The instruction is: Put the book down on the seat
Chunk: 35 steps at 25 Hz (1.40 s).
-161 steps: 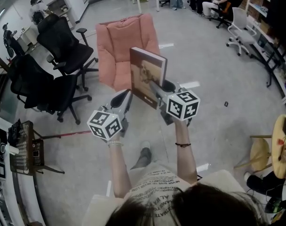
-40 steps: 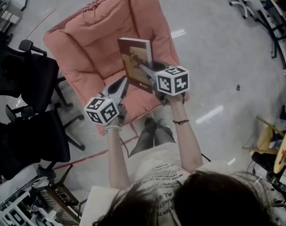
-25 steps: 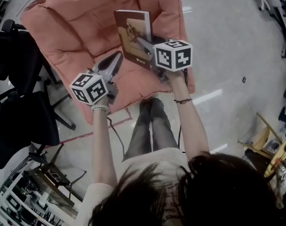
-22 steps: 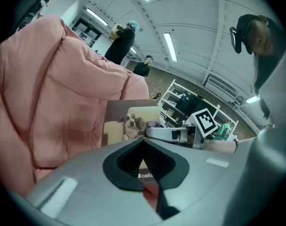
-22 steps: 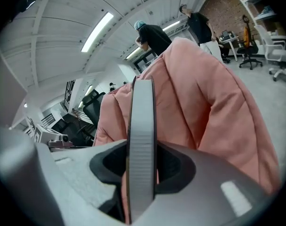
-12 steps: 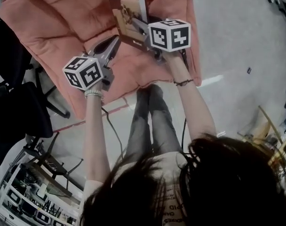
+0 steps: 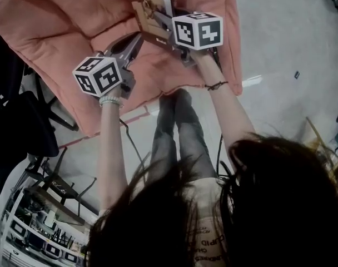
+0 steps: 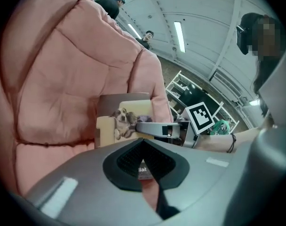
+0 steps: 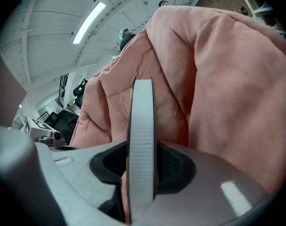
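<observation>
1. At the far left of the head view stands a black office chair [image 7: 16, 132], just beside the seat.
2. The seat is a pink padded armchair [image 7: 52, 21] with quilted cushions. It fills the upper left of the head view and rises behind both grippers in the two gripper views.
3. The left gripper [image 7: 137, 39] hangs over the front of the seat cushion. Its jaws are closed together with nothing between them, and they point toward the book.
4. The book [image 7: 148, 7] is a hardcover held upright on edge over the seat cushion, in front of the backrest.
   - Its tan cover faces the left gripper and carries a photo of a floppy-eared dog lying on a sofa.
   - A dark brown band runs along one edge of the cover.
   - The page block is white and finely ribbed.
   - No view shows whether the lower edge touches the cushion.
5. The right gripper [image 7: 160, 21] is clamped on the book, one pad against each cover, with the page edge [image 9: 143, 126] standing between them.
6. Grey floor [image 7: 280, 38] lies to the right of the armchair.
</observation>
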### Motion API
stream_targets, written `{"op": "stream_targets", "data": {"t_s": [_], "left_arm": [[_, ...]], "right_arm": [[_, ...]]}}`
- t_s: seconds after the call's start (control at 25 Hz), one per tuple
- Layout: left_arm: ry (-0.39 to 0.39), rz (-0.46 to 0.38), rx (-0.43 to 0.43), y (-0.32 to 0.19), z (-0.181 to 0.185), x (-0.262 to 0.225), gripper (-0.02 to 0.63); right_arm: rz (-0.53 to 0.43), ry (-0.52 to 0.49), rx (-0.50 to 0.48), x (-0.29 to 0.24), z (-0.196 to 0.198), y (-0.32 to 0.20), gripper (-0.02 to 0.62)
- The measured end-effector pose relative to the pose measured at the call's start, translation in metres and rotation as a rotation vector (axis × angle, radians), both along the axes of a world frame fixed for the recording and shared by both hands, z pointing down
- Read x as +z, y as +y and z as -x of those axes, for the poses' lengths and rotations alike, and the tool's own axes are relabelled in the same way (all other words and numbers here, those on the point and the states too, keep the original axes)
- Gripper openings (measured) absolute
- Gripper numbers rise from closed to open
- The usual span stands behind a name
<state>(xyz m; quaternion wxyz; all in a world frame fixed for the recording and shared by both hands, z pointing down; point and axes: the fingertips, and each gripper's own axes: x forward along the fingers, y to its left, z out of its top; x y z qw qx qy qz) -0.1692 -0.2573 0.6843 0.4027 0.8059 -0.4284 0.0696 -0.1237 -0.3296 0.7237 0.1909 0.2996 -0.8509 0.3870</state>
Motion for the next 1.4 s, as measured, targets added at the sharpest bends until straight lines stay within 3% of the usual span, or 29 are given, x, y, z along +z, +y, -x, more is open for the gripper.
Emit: {"op": "stream_targets", "data": {"t_s": [0.76, 1.04, 1.4], "left_arm": [[0.015, 0.039, -0.003, 0.001, -0.004, 0.006, -0.003], [0.009, 0.04, 0.01, 0.005, -0.002, 0.003, -0.003], [-0.016, 0.029, 0.036, 0.009, -0.001, 0.001, -0.003]], "right_arm": [[0.037, 0.075, -0.012, 0.01, 0.0, 0.002, 0.15], [0.003, 0.14, 0.056, 0.009, -0.004, 0.001, 0.206], [-0.033, 0.281, 0.185, 0.016, -0.019, 0.008, 0.216]]}}
